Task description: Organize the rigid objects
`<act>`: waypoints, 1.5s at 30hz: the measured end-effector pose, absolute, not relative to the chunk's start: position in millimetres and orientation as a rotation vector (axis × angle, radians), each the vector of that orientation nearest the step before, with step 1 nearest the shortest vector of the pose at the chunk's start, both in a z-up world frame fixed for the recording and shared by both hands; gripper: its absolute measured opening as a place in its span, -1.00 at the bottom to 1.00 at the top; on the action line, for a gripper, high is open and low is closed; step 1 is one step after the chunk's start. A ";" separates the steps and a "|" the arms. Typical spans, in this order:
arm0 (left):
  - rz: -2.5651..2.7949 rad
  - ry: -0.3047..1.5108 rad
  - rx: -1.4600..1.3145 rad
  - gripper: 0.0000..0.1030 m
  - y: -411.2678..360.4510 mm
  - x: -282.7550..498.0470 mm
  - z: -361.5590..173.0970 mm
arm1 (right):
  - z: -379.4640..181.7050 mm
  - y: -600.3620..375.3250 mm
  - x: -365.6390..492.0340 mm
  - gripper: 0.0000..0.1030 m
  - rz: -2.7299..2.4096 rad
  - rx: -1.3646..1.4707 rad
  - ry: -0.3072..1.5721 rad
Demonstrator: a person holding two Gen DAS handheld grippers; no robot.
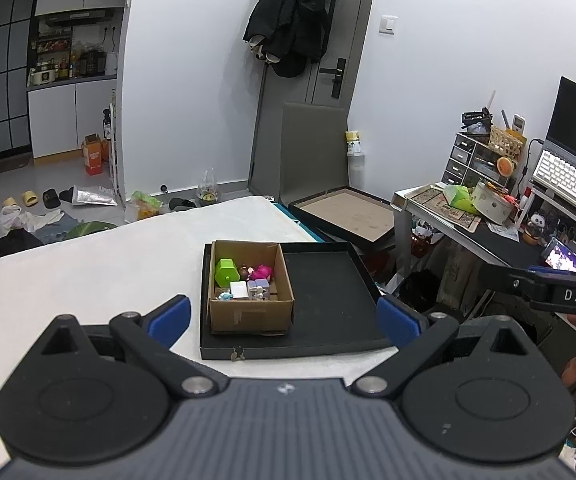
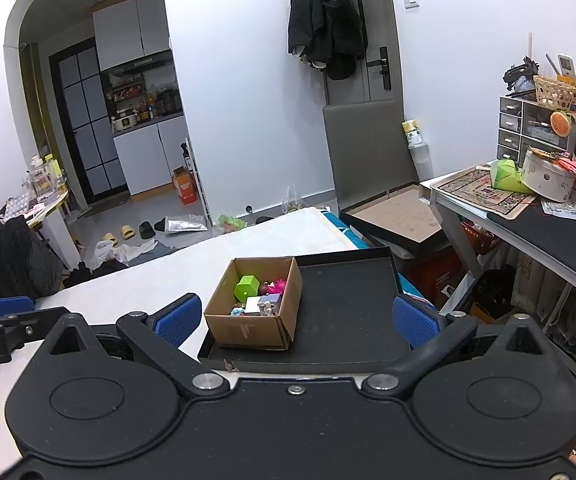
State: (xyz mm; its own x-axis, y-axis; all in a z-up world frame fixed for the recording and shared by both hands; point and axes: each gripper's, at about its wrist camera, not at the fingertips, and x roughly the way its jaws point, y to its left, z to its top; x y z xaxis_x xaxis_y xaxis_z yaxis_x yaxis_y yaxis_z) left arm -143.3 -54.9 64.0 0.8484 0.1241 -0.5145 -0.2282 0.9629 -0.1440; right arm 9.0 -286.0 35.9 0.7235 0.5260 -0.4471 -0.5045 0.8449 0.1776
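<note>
- On the white tabletop (image 1: 88,272) lies a shallow black tray (image 1: 327,280), and a cardboard box (image 1: 250,312) sits in the tray's left half.
- Inside the box are small rigid toys: a lime-green block (image 1: 226,271), a pink piece (image 1: 262,271), a white cube (image 1: 239,290) and a lilac one (image 2: 270,301).
- The tray's right half is bare.
- The left gripper (image 1: 284,320) hangs short of the tray, jaws spread wide, holding nothing.
- The right gripper (image 2: 297,318) is likewise wide apart and empty, just beside the left.

White walls (image 2: 248,80), cluttered desk (image 2: 547,232), perhaps kitchen (image 2: 140,112) behind.
</note>
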 end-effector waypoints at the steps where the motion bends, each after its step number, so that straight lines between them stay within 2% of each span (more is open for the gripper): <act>1: 0.188 0.527 -0.203 0.92 -54.9 -143.3 64.0 | 35.5 -285.5 8.6 1.00 0.569 0.044 0.508; 45: 0.186 0.541 -0.190 0.92 -52.0 -150.2 57.4 | 29.6 -288.8 6.6 1.00 0.587 0.061 0.527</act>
